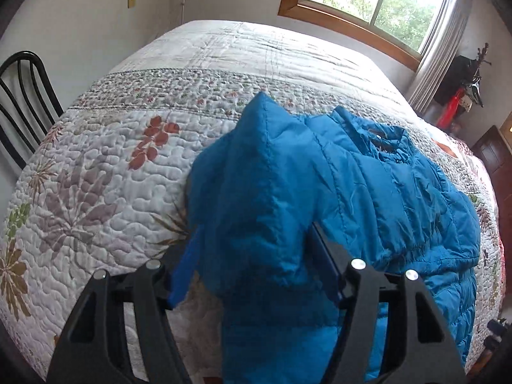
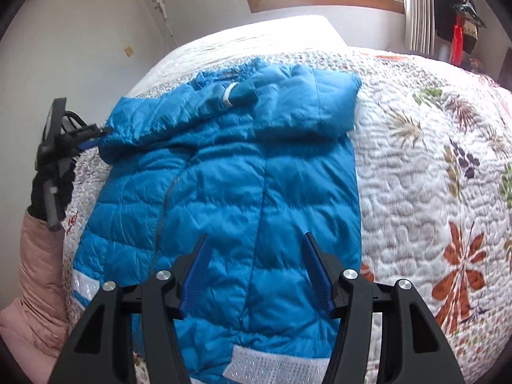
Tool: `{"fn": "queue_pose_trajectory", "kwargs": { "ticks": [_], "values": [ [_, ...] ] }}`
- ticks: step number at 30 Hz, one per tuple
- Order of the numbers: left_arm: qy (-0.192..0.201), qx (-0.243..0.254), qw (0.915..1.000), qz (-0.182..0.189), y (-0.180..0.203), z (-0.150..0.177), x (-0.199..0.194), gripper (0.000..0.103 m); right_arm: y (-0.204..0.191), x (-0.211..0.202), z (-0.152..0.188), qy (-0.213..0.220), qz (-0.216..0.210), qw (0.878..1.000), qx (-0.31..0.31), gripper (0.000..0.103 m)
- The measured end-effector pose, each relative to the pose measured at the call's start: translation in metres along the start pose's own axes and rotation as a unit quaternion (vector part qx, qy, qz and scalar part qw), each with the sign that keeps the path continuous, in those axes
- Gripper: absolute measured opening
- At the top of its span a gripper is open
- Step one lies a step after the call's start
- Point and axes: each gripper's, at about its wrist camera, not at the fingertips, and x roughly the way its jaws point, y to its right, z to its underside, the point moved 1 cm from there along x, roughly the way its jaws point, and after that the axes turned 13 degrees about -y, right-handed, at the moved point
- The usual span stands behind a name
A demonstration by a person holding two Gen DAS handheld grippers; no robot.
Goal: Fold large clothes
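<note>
Near the bed's (image 2: 416, 166) left edge lies my blue jacket (image 2: 224, 176); both my left gripper (image 1: 252, 275) and right gripper (image 2: 256, 275) gape, clamping nothing; its puffy folded sleeve may spring back unpinned.

The jacket (image 2: 230, 172) is bright blue, quilted in horizontal bands, with white mesh-patterned strips at its 6 o'clock hem. The bedspread (image 1: 105, 172) is white with rust, mauve, green and tan leaf prints. The window frame (image 1: 348, 22) at 12 o'clock is orange-brown wood. The chair (image 1: 22, 96) is black.
</note>
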Motion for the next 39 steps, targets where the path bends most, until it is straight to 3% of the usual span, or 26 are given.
{"fn": "queue_pose_trajectory", "kwargs": {
  "ticks": [5,11,15,16,17,19,21,24,26,29,32,36,39],
  "values": [
    [-0.014,0.021,0.9996,-0.015,0.016,-0.001,0.025,0.065,0.009,0.031,-0.078,-0.021,-0.037,0.999,0.024,0.059],
    [-0.015,0.027,0.9995,-0.009,0.017,-0.001,0.035,0.07,0.013,0.089,-0.168,-0.051,-0.062,0.996,0.05,0.059],
    [-0.016,0.025,0.9995,0.0,0.014,-0.003,0.035,0.07,0.011,0.132,-0.208,-0.074,-0.089,0.991,0.07,0.059],
    [-0.016,0.024,0.9996,0.001,0.013,-0.003,0.035,0.071,0.01,0.14,-0.214,-0.076,-0.088,0.991,0.07,0.054],
    [-0.016,0.024,0.9996,0.001,0.013,-0.003,0.036,0.071,0.008,0.147,-0.216,-0.077,-0.09,0.991,0.068,0.047],
    [-0.015,0.022,0.9996,0.003,0.012,-0.003,0.037,0.072,0.007,0.153,-0.221,-0.079,-0.101,0.989,0.069,0.02],
    [-0.014,0.016,0.9997,0.011,0.009,-0.003,0.034,0.071,0.009,0.147,-0.22,-0.068,-0.103,0.99,0.071,0.006],
    [-0.007,0.0,0.9991,0.042,0.003,-0.003,0.022,0.071,0.02,0.116,-0.216,-0.028,-0.121,0.99,0.069,0.005],
    [0.003,-0.005,0.9983,0.058,0.002,-0.004,0.012,0.071,0.032,0.089,-0.212,0.001,-0.099,0.992,0.073,0.005],
    [0.02,-0.001,0.9988,0.045,0.009,-0.006,0.004,0.071,0.059,0.056,-0.203,0.034,-0.051,0.994,0.094,0.005],
    [0.01,0.018,0.9996,0.021,0.023,-0.008,0.015,0.071,0.081,0.056,-0.195,0.021,-0.013,0.994,0.11,0.005],
    [-0.008,0.04,0.9986,-0.035,0.035,-0.007,0.044,0.071,0.094,0.09,-0.184,-0.022,-0.007,0.992,0.122,0.005],
    [-0.018,0.042,0.9981,-0.042,0.032,-0.006,0.056,0.074,0.097,0.103,-0.182,-0.031,-0.007,0.992,0.123,0.005]
  ]
}}
